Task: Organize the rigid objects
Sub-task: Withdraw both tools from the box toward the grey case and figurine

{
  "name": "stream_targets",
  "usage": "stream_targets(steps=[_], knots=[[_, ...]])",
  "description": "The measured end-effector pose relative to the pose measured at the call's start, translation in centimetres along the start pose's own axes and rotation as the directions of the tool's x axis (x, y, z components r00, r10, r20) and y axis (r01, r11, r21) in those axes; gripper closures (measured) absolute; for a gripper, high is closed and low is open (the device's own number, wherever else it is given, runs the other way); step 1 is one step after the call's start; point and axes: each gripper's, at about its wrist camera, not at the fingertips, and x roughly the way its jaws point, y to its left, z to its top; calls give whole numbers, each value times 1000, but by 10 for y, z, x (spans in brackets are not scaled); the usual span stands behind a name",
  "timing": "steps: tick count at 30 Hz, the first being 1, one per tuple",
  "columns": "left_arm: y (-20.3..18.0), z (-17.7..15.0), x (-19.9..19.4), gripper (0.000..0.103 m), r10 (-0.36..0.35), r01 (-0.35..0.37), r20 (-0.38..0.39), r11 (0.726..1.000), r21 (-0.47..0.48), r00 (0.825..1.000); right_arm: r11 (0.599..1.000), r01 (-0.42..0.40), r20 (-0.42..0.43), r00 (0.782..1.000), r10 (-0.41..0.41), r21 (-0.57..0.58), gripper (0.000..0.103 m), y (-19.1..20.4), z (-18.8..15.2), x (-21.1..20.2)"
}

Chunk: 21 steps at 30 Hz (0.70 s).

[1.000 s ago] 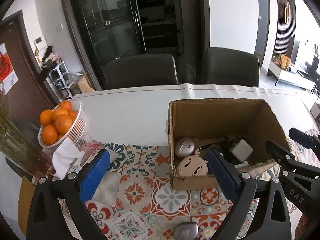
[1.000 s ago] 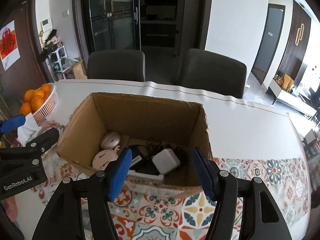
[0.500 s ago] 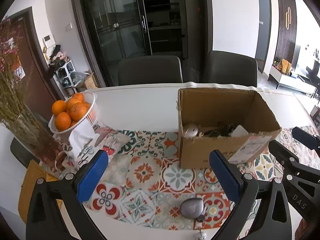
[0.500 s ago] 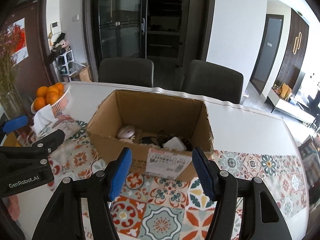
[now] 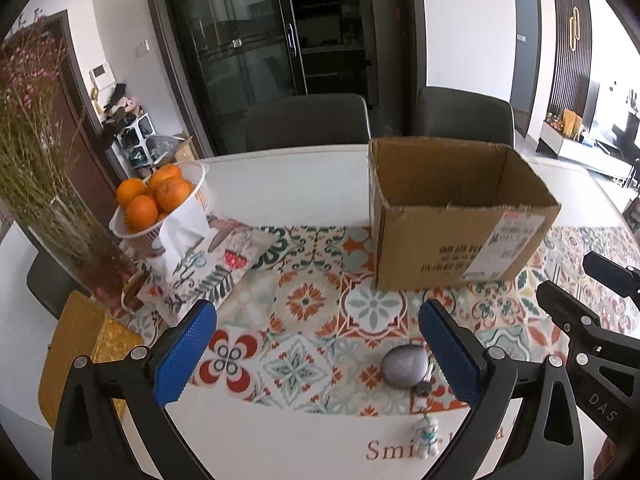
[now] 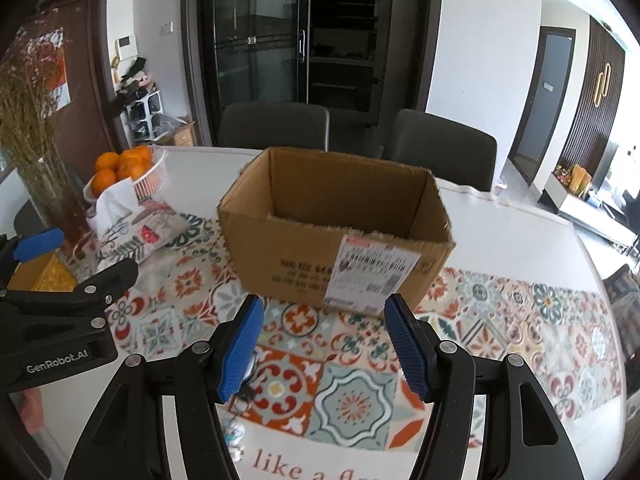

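We hold both the left tongs (image 5: 316,354) and the right tongs (image 6: 326,346) open and empty near the table's (image 5: 288,184) near edge, because the grey case (image 5: 404,366) lying there is not yet in the cardboard box (image 5: 444,240).

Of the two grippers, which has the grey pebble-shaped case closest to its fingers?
The left gripper: the grey case lies on the patterned mat just inside one blue finger. The right gripper frames only mat.

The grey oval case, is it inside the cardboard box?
No, the grey oval case lies on the patterned mat in front of the cardboard box.
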Motion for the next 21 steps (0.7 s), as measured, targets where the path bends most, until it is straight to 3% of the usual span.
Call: stream_targets(steps=[21], knots=[[24,-68,23,0,12,-14,-151,1000,-8,988,994,-101,-160,983,93,-45,40,47,-60,25]])
